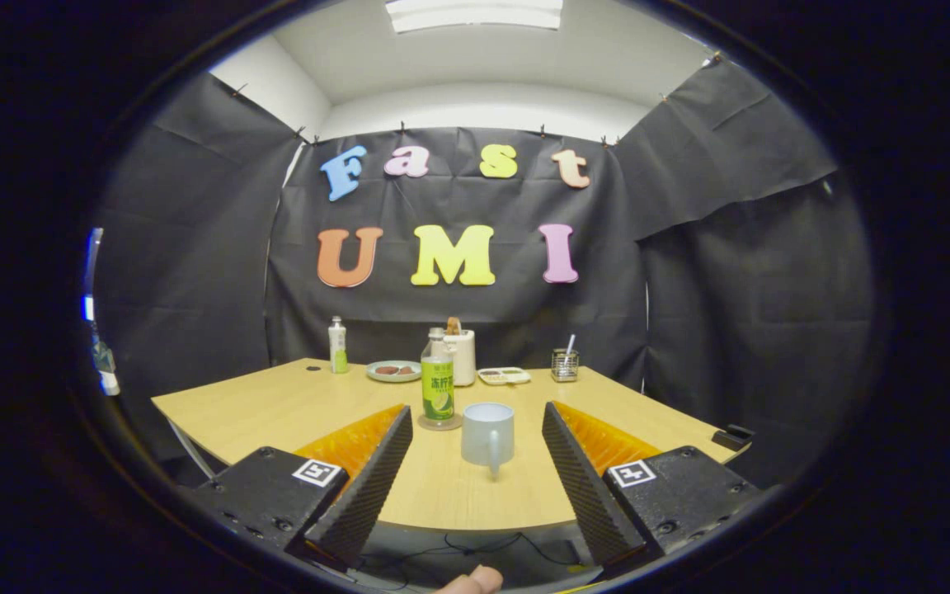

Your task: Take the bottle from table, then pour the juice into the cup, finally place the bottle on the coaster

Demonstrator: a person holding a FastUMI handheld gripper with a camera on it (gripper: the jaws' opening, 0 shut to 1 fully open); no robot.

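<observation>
Table (293, 404) clutter sits beyond bottle (438, 378), cup (487, 434); fingers (376, 478) spread.

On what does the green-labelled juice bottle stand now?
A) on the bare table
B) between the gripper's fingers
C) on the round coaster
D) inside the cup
C: the juice bottle stands upright on the round coaster, beside the cup, beyond the open gripper.

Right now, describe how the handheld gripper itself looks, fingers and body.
The gripper has two wedge-shaped black fingers with finely ribbed inner pads and orange ridged outer flanks. Each finger sits on a black block with screw holes, topped by a small square black-and-white marker. Thin black cables trail below. A bare fingertip shows underneath.
</observation>
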